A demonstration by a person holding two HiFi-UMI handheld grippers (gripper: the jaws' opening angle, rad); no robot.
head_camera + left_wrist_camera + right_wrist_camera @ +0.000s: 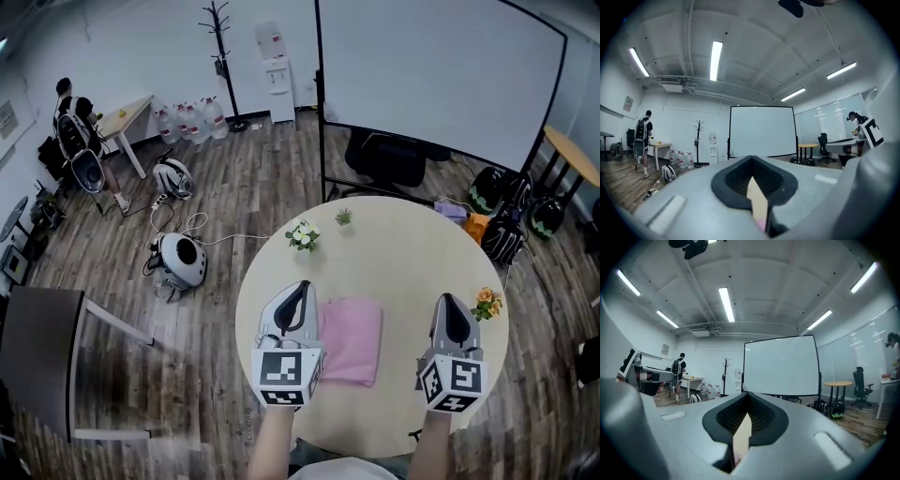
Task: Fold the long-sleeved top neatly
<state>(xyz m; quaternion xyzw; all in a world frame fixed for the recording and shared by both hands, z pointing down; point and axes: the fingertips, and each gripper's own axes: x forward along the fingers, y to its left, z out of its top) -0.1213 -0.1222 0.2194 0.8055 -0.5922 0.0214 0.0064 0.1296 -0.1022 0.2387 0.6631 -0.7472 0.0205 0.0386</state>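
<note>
The pink long-sleeved top (352, 339) lies folded into a compact rectangle on the round beige table (403, 253), near its front edge. My left gripper (294, 292) hovers over the top's left edge, jaws together and empty. My right gripper (453, 305) hangs to the right of the garment over bare table, also shut on nothing. Both point level, away from me. In the left gripper view the left gripper (754, 180) shows only a thin slit of table and pink cloth (762, 225). The right gripper (746, 416) looks the same in its own view.
Three small flower pots stand on the table: white blooms (303, 236), a green plant (344, 217), orange flowers (487, 302). A projection screen (431, 75) stands behind it. White devices (180, 261) lie on the floor at the left. A person (70, 112) stands by a far desk.
</note>
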